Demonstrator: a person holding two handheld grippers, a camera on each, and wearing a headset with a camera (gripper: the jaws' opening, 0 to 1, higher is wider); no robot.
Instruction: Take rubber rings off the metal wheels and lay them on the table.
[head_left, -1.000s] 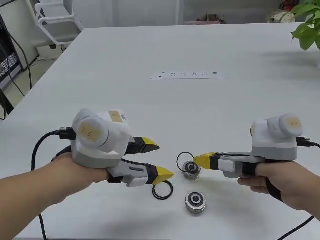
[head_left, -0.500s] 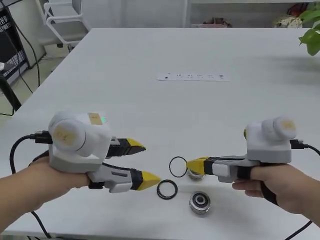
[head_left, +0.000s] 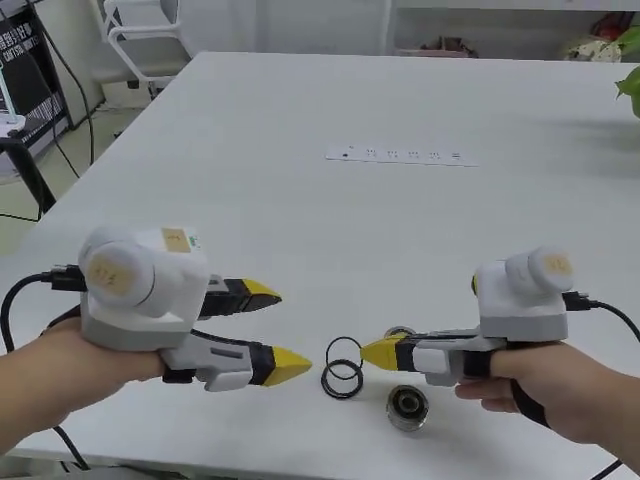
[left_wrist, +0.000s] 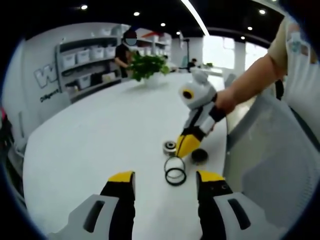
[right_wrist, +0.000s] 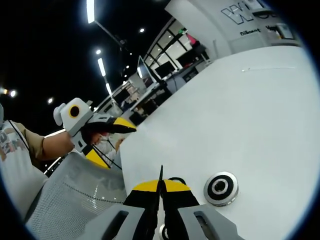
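Two thin black rubber rings are near the desk's (head_left: 300, 150) front edge. The flat ring (head_left: 342, 381) lies on the desk and the held ring (head_left: 343, 349) hangs just above it, closer than half a second ago. The right gripper (head_left: 372, 351) is clamped on the held ring. The left gripper (head_left: 295, 331) gapes wide and holds nothing. Two bare metal wheels (head_left: 407, 405) sit beside the right gripper.

White table (head_left: 300, 210), 2 wheels (head_left: 407, 405), 1 ring (head_left: 342, 381)
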